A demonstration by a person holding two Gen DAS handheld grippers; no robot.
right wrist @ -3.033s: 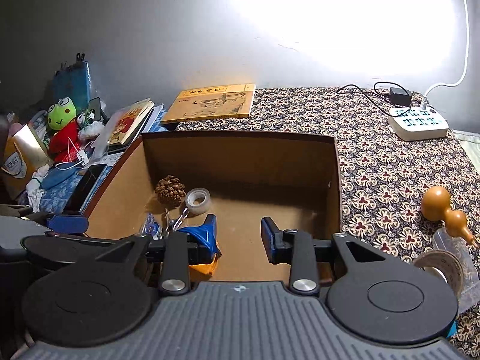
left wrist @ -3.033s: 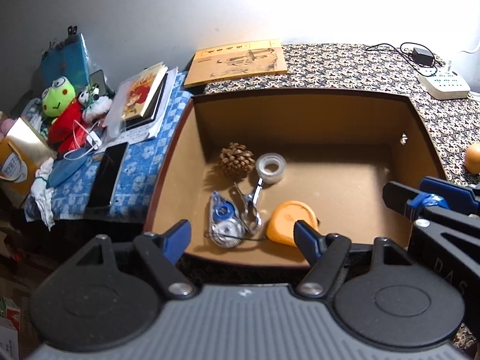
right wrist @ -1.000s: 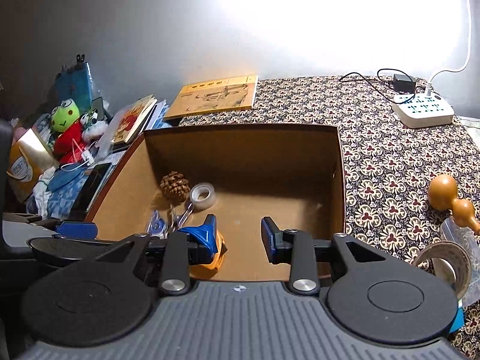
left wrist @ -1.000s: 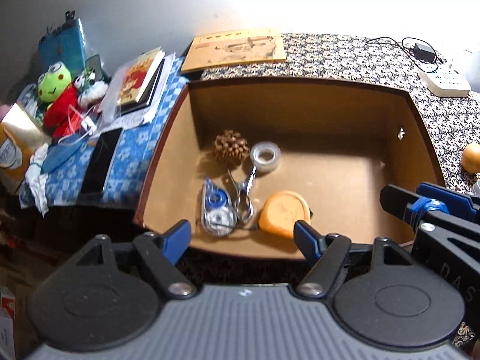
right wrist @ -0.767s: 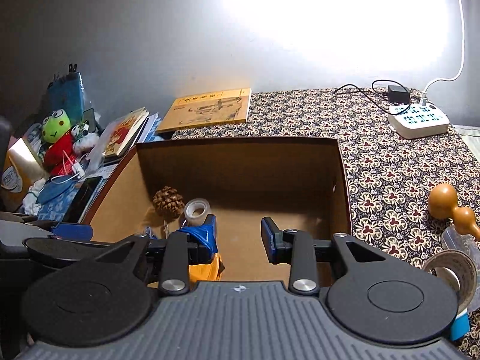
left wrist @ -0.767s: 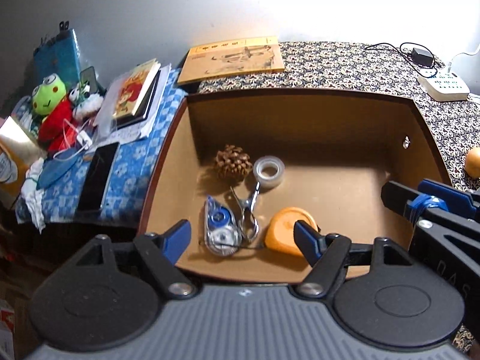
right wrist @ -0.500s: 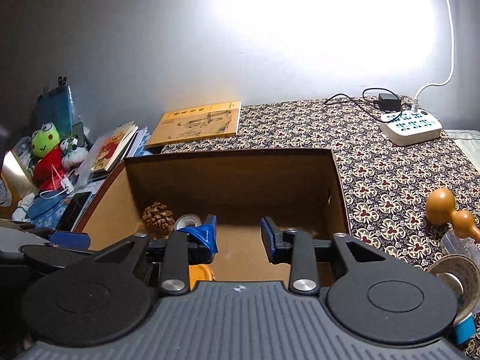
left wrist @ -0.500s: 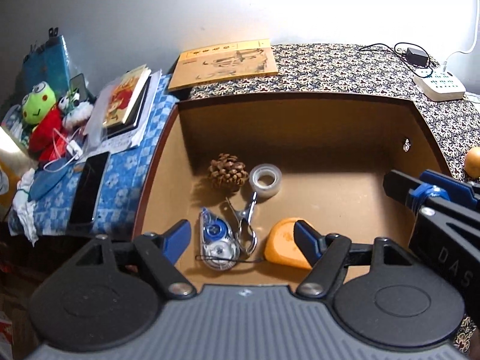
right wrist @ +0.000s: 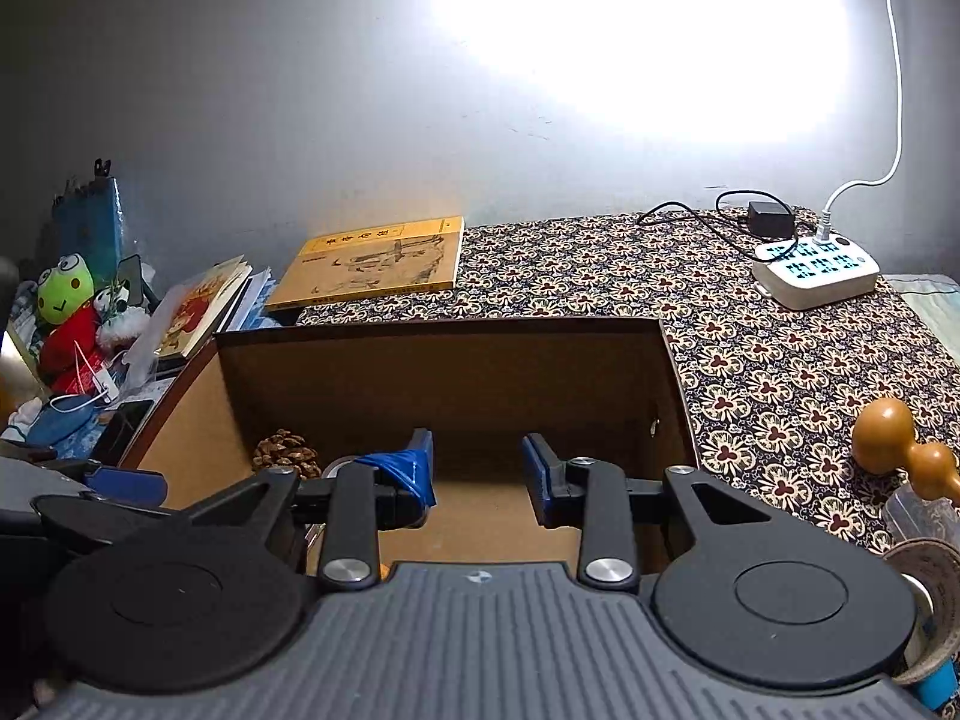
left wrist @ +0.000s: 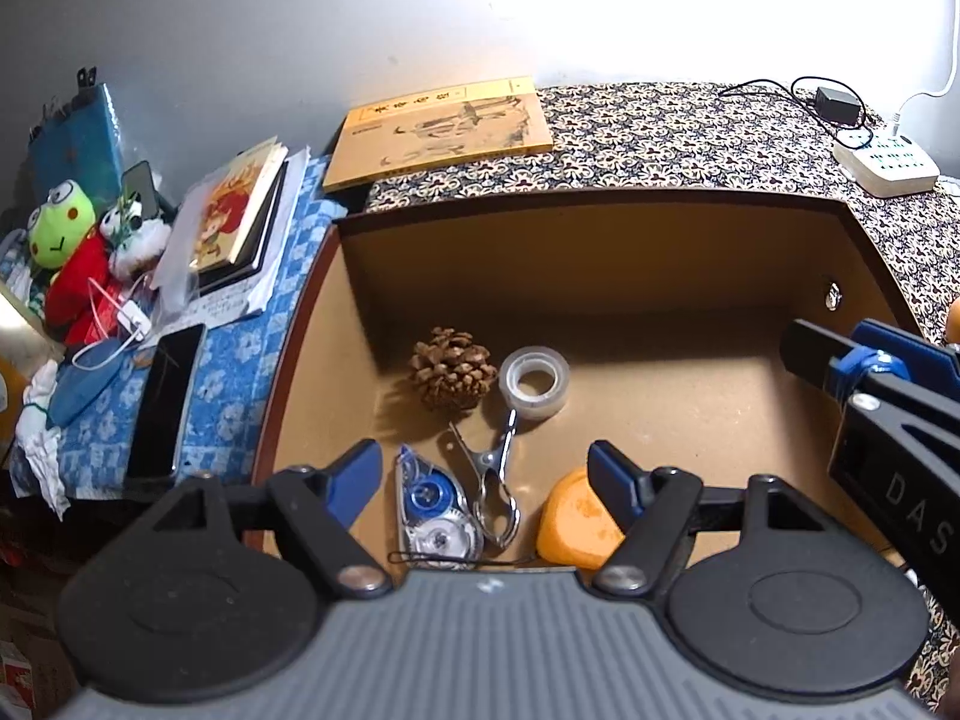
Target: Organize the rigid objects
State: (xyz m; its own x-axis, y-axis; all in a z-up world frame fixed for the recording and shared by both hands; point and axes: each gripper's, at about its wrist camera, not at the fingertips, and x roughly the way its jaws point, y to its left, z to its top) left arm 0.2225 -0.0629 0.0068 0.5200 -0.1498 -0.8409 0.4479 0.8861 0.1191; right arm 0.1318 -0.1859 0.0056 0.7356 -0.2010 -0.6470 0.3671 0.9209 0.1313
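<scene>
Over the near edge of the brown box [left wrist: 312,360] hangs the left gripper [left wrist: 485,471], fingers spread wide and empty — below it lie a correction-tape dispenser [left wrist: 433,516], metal clip [left wrist: 493,474] and orange case [left wrist: 576,525]. At 12 o'clock sit a pinecone [left wrist: 453,369] and clear tape roll [left wrist: 534,381]. At 3 o'clock, the right gripper [right wrist: 478,471] hovers parted, empty.

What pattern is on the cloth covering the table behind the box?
The tablecloth is dark with a repeating cream and maroon floral motif, clearest in the right wrist view.
</scene>
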